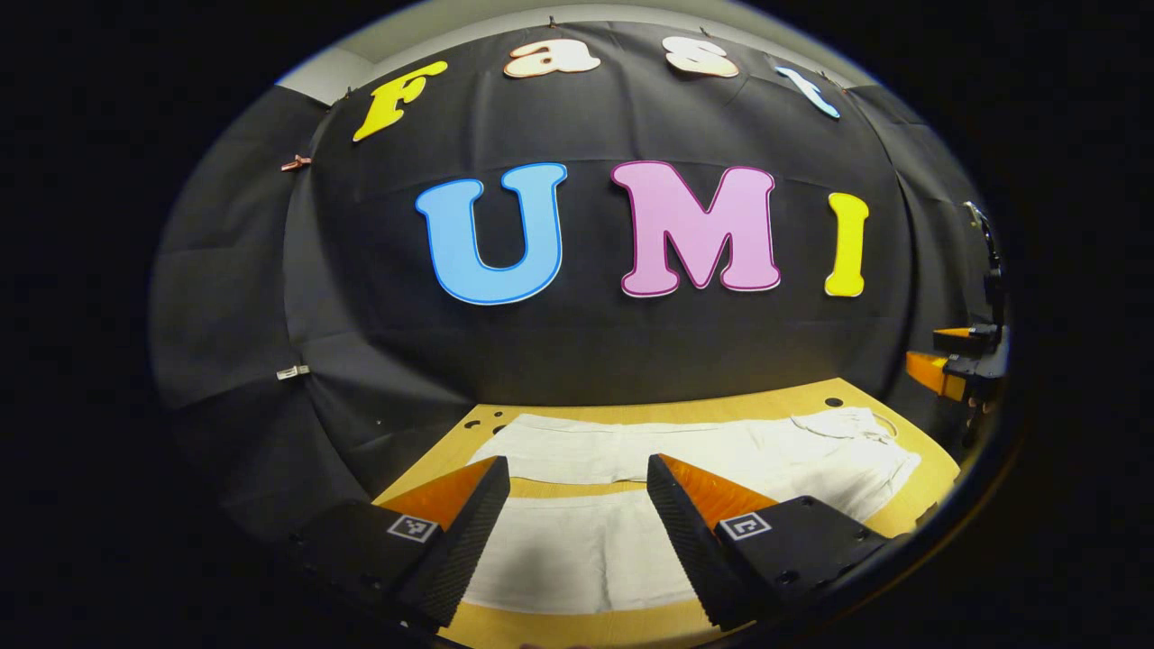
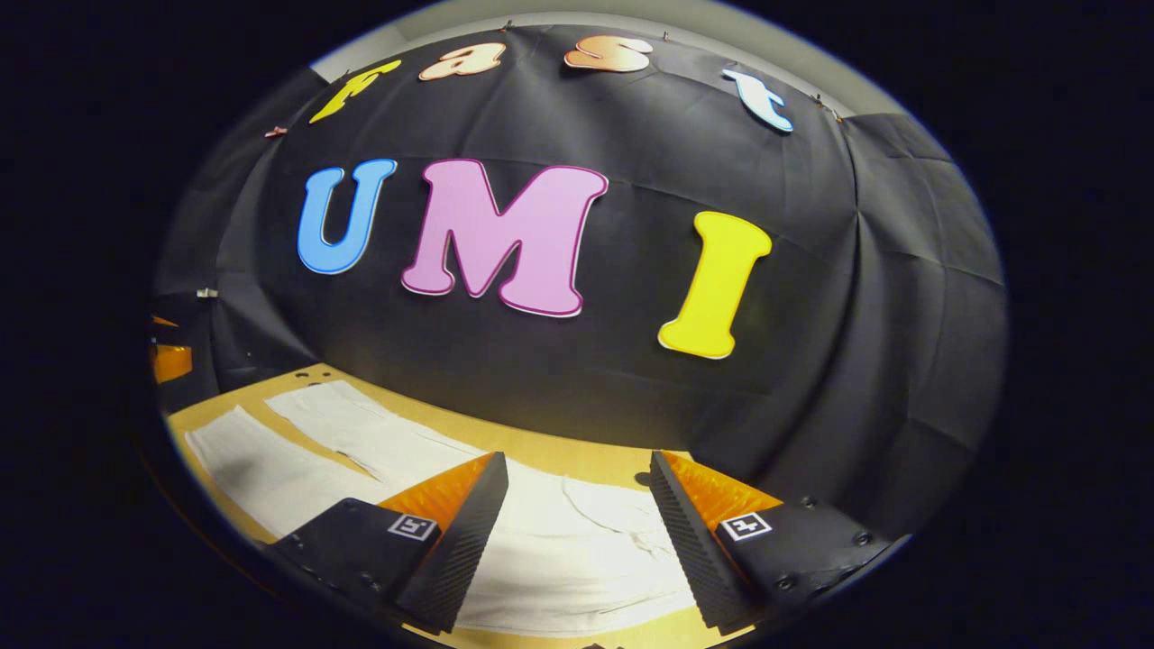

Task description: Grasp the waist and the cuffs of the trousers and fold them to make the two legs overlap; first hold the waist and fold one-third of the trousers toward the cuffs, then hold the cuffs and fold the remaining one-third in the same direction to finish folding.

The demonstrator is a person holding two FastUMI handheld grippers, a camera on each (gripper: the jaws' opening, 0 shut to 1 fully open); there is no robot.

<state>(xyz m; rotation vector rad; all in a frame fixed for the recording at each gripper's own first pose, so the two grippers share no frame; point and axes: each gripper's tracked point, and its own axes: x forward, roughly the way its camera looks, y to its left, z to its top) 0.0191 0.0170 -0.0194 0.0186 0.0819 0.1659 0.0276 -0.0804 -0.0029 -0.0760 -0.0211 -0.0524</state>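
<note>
Left gripper (image 1: pixel 577 532) hovers wide open, holding nothing, above the near leg of the white trousers (image 1: pixel 685 460); right gripper (image 2: pixel 577 532) likewise, over the waist end. Trousers lie flat, legs apart, on the wooden table (image 1: pixel 929 505). Step: none begun. Next: pinch waist and cuffs, overlap legs.
</note>
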